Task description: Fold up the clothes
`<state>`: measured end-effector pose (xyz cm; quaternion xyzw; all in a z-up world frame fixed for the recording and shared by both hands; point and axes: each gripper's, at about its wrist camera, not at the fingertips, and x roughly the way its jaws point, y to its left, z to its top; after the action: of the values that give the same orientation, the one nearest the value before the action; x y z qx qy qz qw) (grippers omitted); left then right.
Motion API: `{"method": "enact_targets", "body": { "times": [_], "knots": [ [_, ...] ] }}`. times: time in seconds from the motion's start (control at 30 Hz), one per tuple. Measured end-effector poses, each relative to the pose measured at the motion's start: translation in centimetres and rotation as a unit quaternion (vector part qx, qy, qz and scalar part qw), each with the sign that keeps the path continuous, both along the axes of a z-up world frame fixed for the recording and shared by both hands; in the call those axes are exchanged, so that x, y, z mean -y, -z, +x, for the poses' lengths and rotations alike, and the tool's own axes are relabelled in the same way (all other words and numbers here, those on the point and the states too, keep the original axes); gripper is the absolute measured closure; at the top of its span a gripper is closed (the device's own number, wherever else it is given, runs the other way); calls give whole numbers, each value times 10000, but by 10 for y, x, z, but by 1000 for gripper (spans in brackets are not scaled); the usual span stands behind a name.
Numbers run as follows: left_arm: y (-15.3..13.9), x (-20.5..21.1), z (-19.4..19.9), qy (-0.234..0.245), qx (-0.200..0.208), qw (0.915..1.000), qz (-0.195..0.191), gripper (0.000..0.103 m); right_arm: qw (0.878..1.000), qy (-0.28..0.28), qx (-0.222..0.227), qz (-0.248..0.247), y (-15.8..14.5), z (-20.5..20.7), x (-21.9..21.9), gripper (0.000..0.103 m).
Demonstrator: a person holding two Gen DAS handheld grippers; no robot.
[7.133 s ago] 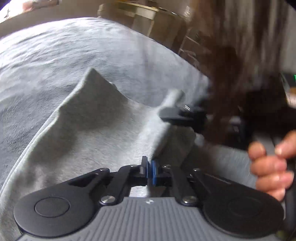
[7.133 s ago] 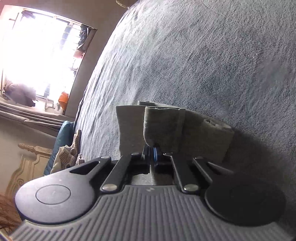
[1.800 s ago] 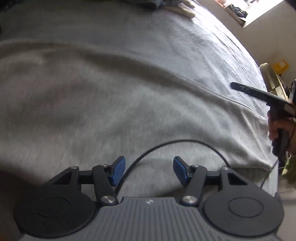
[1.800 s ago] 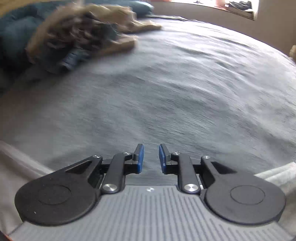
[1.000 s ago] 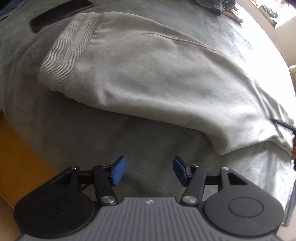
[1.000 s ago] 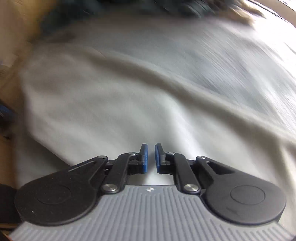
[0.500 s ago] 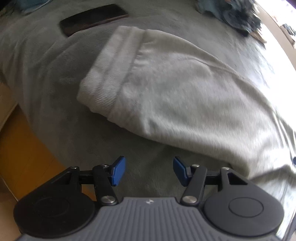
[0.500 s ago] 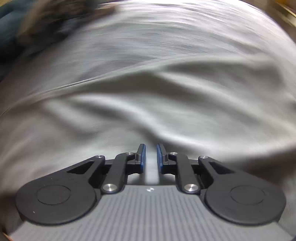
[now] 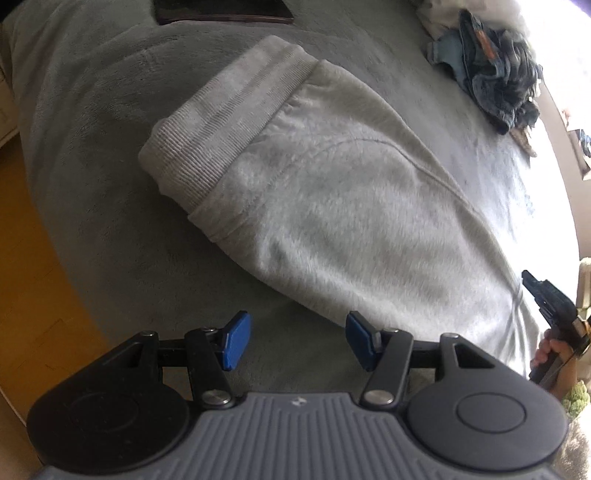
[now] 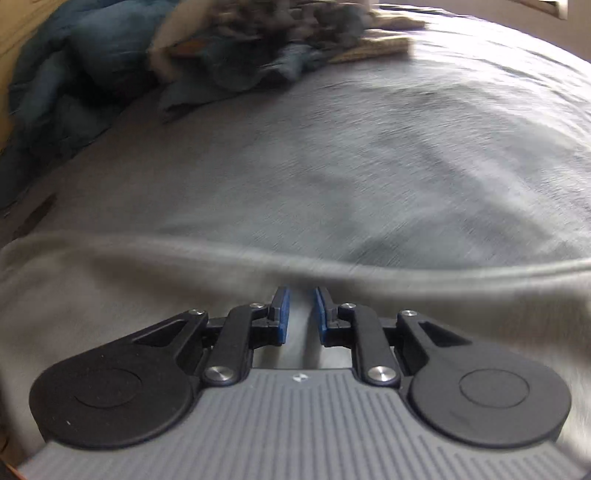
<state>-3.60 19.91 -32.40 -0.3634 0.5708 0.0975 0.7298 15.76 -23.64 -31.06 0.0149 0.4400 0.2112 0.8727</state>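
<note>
Grey bedspread [image 9: 92, 155] carries the pale sweatpants [image 9: 351, 206] I work over; my left gripper [image 9: 297, 341] hangs wide apart, empty, while my right gripper [image 10: 300, 314] stands narrowly parted above its fabric, gripping nothing.

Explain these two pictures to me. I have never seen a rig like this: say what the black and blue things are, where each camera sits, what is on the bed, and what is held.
There is no robot. A person holds a hand-operated gripper in each hand, and each carries a wide-angle camera looking along its two blue-padded fingers.

The left camera shows the left gripper with its jaws apart and nothing between them, above a grey bedcover. Ahead lie light grey sweatpants, ribbed waistband nearest. Beyond are a dark flat object and a pile of clothes. At the right edge a hand holds the other gripper.

The right camera shows the right gripper over the same grey garment, jaws slightly apart, gripping nothing. The picture is blurred.
</note>
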Motion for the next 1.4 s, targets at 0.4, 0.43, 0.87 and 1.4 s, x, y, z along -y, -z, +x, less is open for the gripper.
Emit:
{"method": "enact_targets", "body": {
  "times": [0.4,0.43,0.87,1.4],
  "knots": [
    [10,-29,-16,-878,266,9949,-415,43,9702,-2422,-12,124,-34,-47,-113,87],
    [10,-33,-18,-952,331,9939,-443,43,9752,-2211,-118,10,-25,-40,-121,87],
    [29,-52,-26,-1185,943,9858,-731,42,9086,-3967,-930,922,-60,-20,-290,55],
    [67,-100,-31,-1580,1617,9628,-1483,41,6869,-6724,-2727,-399,-19,-34,-466,22]
  ]
}}
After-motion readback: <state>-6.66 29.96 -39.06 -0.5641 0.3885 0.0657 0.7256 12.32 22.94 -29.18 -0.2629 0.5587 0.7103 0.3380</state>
